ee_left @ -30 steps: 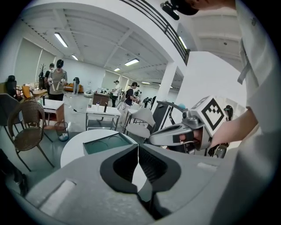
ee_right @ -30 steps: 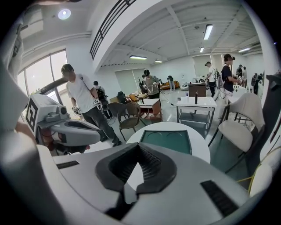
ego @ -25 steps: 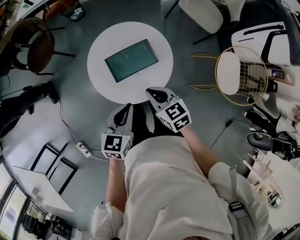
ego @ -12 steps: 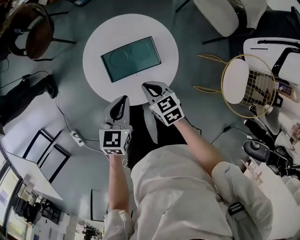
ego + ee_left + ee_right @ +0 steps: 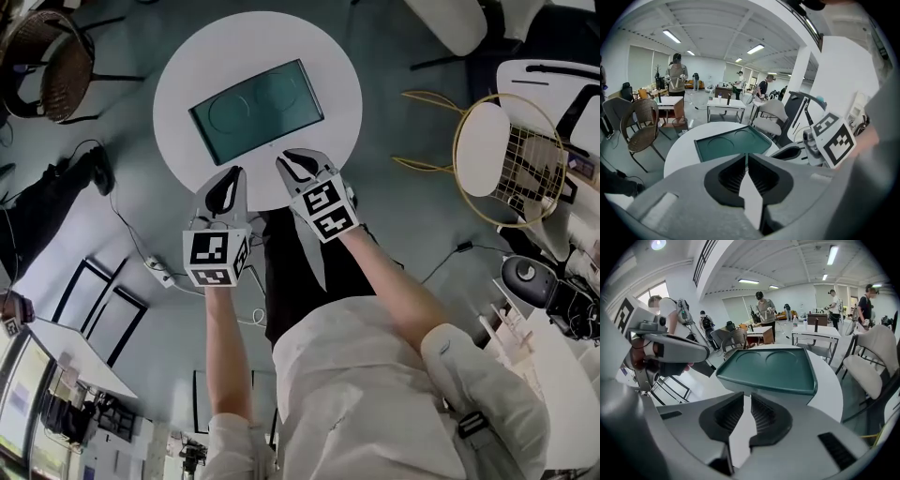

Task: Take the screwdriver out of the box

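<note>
On the round white worktop (image 5: 187, 84) lies the teal box (image 5: 258, 111), its top marked with two shallow rings. The screwdriver cannot be seen in any view. At the worktop's near edge, just short of the box, both grippers point toward it. The left gripper (image 5: 232, 176) has its jaws closed together on nothing. The right gripper (image 5: 292, 161) has its jaws opening, a narrow gap between them, nothing in it.
</note>
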Available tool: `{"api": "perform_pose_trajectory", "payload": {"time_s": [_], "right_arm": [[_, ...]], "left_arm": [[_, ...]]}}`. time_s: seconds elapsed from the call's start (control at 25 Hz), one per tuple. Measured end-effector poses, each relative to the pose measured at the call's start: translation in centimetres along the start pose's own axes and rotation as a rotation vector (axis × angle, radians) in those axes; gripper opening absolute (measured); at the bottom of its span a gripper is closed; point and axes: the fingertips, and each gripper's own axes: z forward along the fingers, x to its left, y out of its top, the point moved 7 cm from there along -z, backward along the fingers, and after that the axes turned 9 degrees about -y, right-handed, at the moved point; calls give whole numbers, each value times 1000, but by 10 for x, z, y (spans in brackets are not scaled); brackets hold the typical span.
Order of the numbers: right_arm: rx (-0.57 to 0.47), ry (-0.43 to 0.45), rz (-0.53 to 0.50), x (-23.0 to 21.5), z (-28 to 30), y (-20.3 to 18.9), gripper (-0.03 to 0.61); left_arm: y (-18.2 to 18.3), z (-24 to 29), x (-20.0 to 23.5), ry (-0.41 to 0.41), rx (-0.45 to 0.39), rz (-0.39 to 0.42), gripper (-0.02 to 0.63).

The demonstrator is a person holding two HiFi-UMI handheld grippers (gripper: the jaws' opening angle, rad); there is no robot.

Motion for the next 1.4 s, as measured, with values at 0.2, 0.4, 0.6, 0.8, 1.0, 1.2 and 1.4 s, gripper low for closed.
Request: {"api": "perform_pose_trajectory", "payload": {"time_s": [0.2, 0.4, 0.6, 0.8, 1.0, 1.2, 1.4], "right_arm": [[22, -41, -54, -2, 17, -8, 74], [34, -79, -46, -2, 26, -12, 77], [40, -92, -35, -2, 38, -15, 97], [37, -112, -20, -1, 43, -14, 103], [34, -118, -18, 3, 49, -14, 96], [28, -129, -21, 3, 53, -13, 76], [25, -136, -24, 3, 57, -13, 73]], "left_arm": [[2, 29, 16, 5, 75, 53, 12], [5, 53, 24, -13, 129, 80, 13], [7, 74, 35, -24, 194, 99, 14], [2, 90, 38, -56, 305, 160, 49], [0, 95, 40, -36, 336, 204, 51], [1, 95, 39, -5, 359, 229, 51], [2, 99, 40, 11, 390, 211, 51]]}}
